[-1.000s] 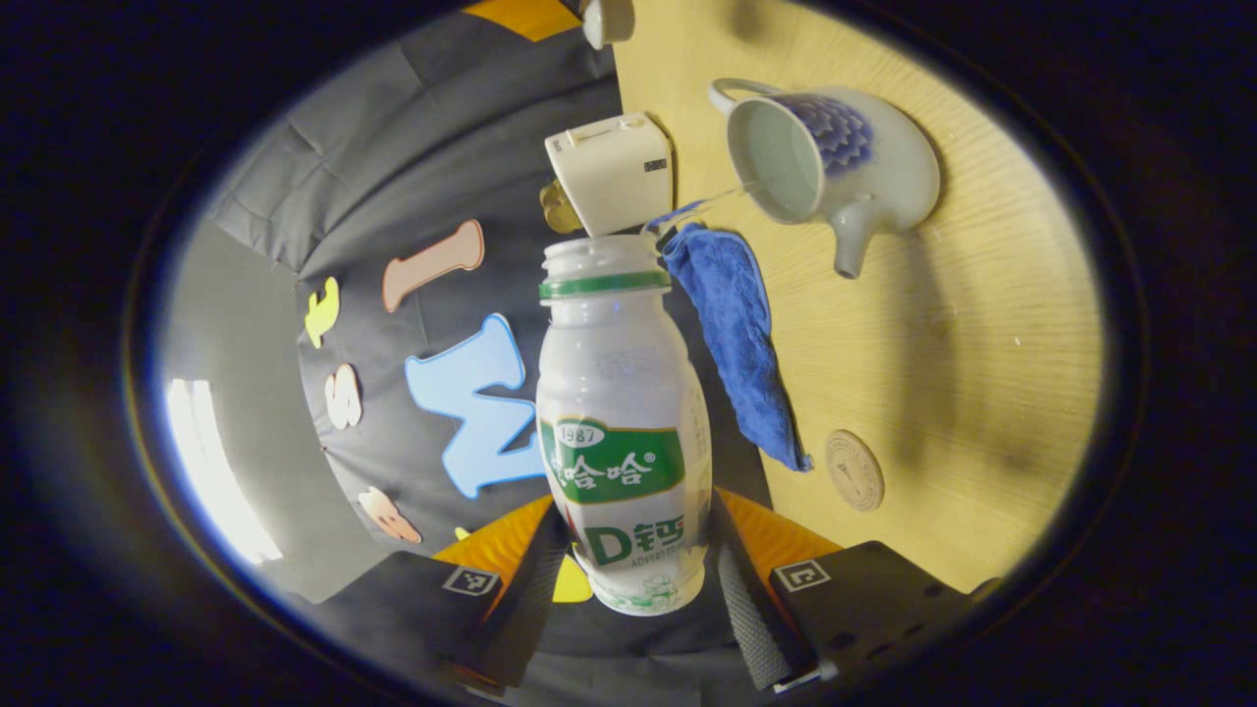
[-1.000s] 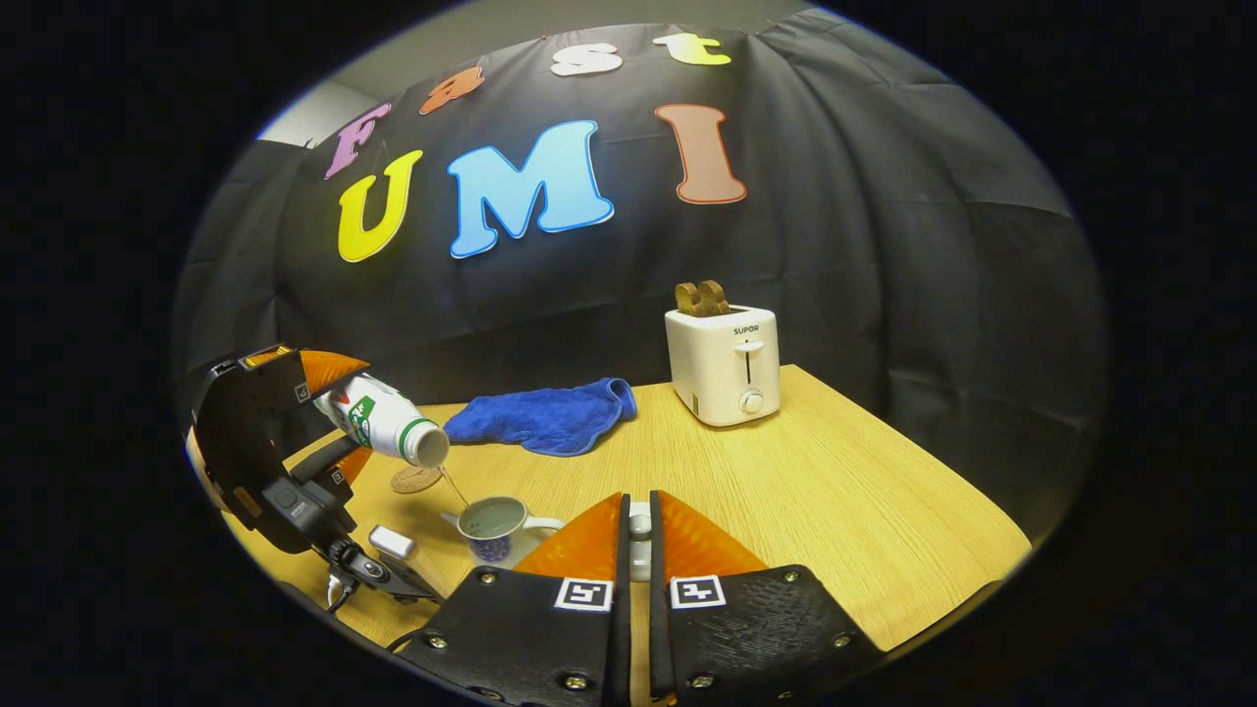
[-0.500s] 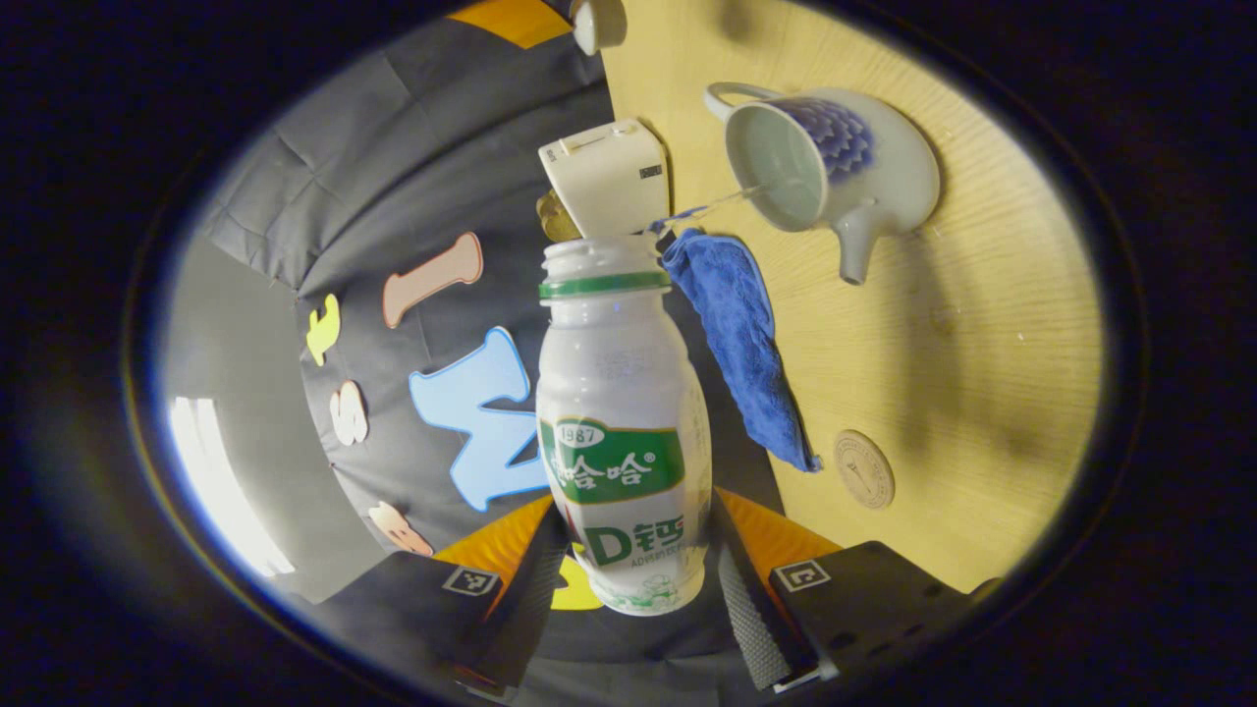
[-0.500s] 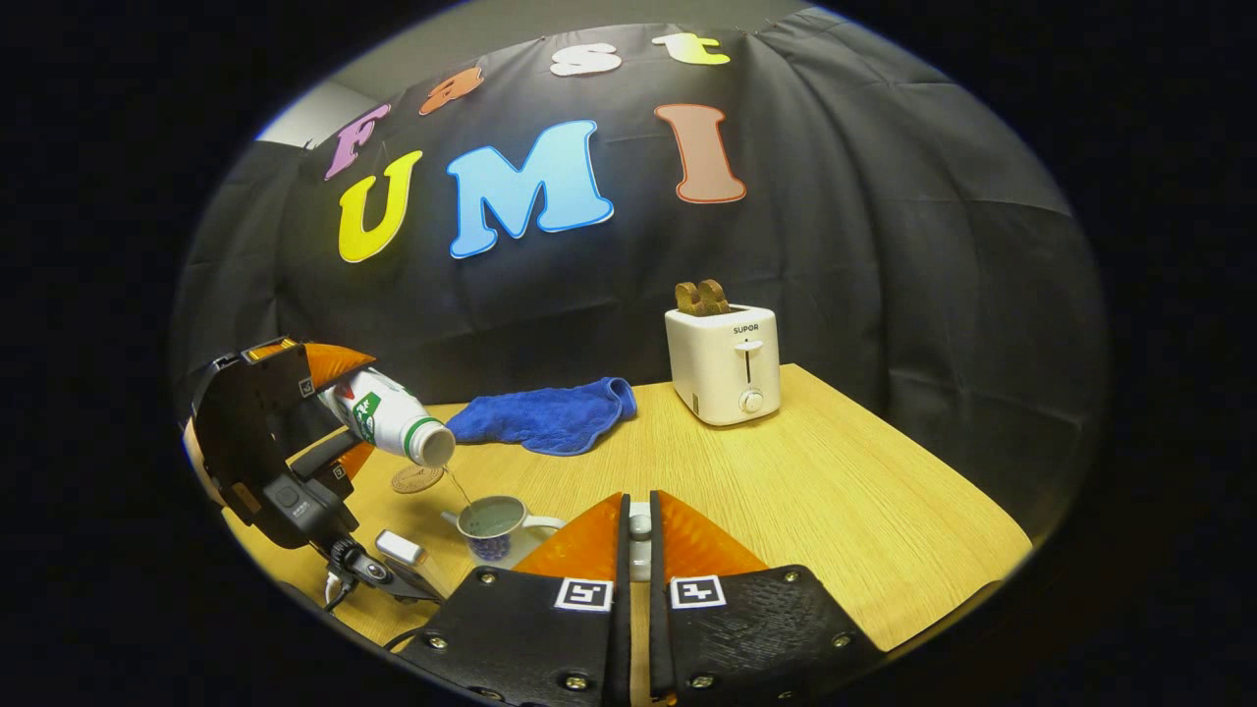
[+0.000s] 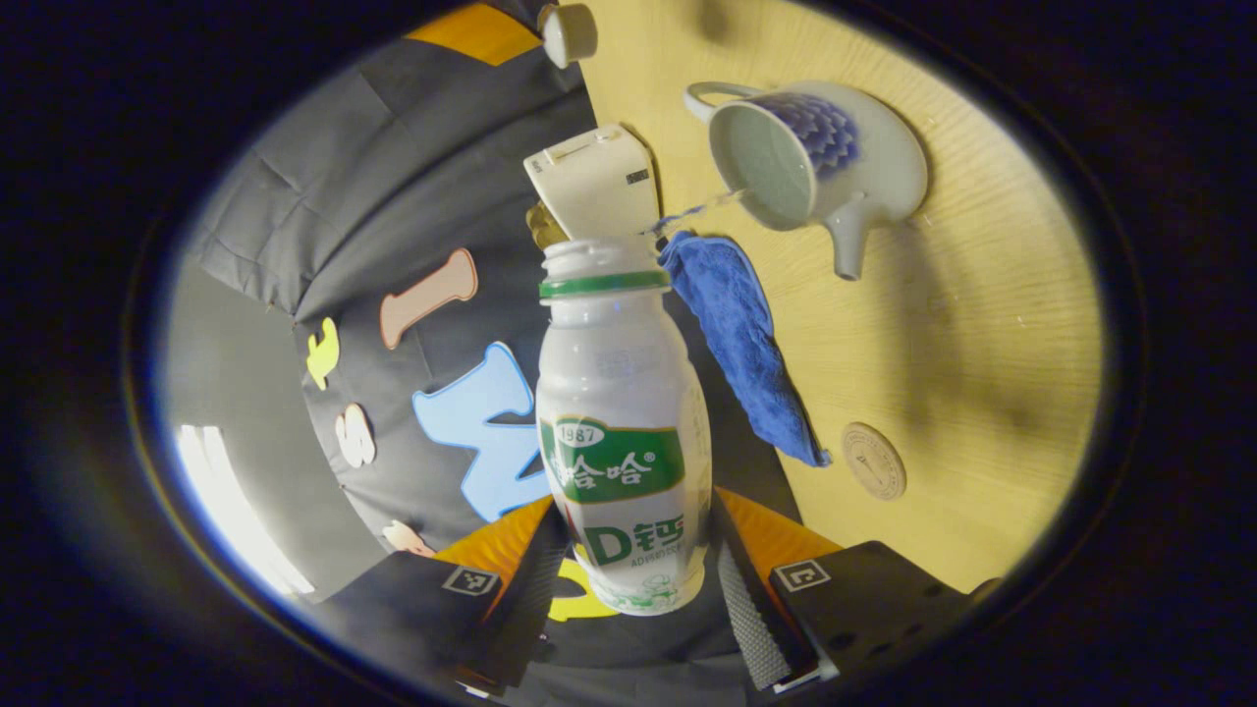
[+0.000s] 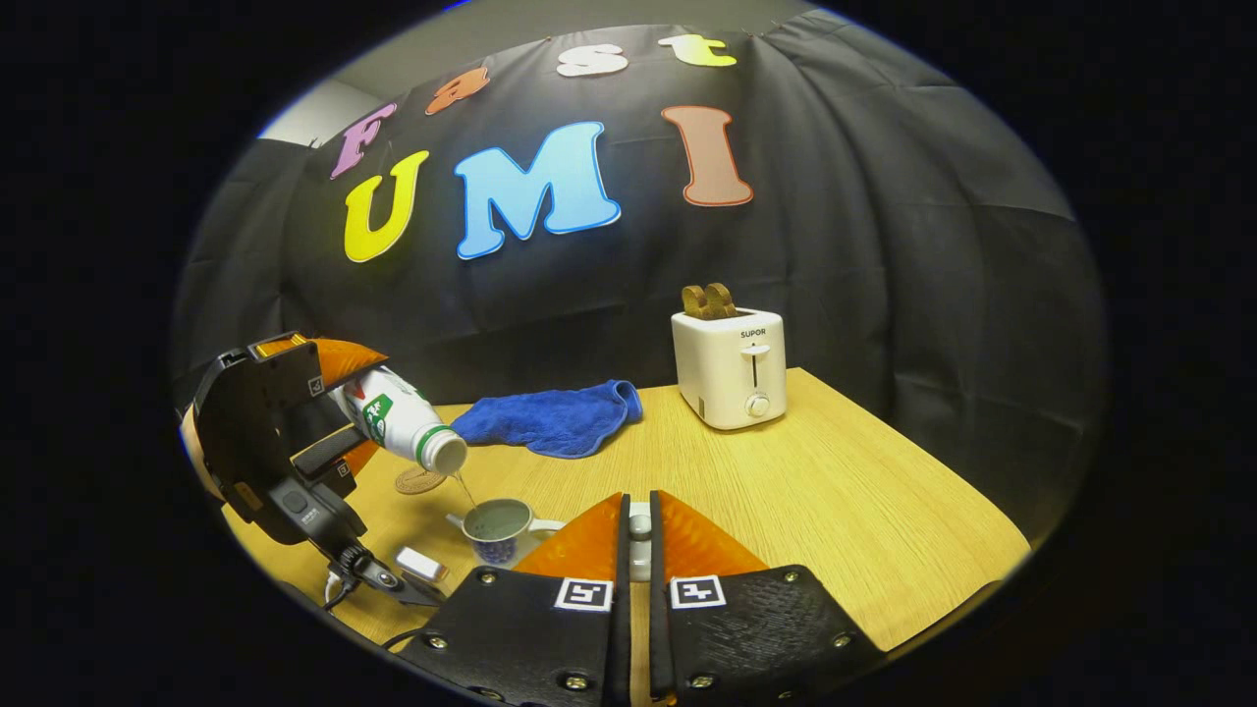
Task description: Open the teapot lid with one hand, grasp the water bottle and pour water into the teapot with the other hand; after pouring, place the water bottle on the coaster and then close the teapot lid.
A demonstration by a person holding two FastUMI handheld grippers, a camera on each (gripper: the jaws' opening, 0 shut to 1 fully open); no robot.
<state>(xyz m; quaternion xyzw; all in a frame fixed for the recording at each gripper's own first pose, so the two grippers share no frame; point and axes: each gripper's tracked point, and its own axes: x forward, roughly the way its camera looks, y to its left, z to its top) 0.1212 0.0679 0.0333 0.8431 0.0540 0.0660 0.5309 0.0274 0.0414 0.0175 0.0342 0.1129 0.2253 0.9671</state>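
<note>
My left gripper [image 5: 636, 535] is shut on the white water bottle [image 5: 622, 412] with the green label. In the right gripper view the bottle [image 6: 395, 417] is tilted mouth-down, and a thin stream of water runs from it into the open blue-and-white teapot [image 6: 496, 525]. That teapot [image 5: 820, 162] stands lidless on the wooden table. My right gripper [image 6: 638, 503] is shut on the white teapot lid [image 6: 639, 530], held off to the teapot's right. The lid [image 5: 568, 32] shows at the top edge of the left gripper view. The round coaster [image 5: 873, 461] lies bare on the table, near the left gripper [image 6: 295, 432].
A blue cloth [image 6: 550, 419] lies crumpled at the back of the table [image 6: 835, 491], between the coaster [image 6: 420, 480] and a white toaster [image 6: 732, 365] with toast in it. The cloth [image 5: 741, 344] and toaster [image 5: 592, 182] sit beyond the bottle's mouth.
The bottle's mouth has dropped lower and moved closer to the teapot's opening, still pouring. My right gripper and the lid have barely moved.
</note>
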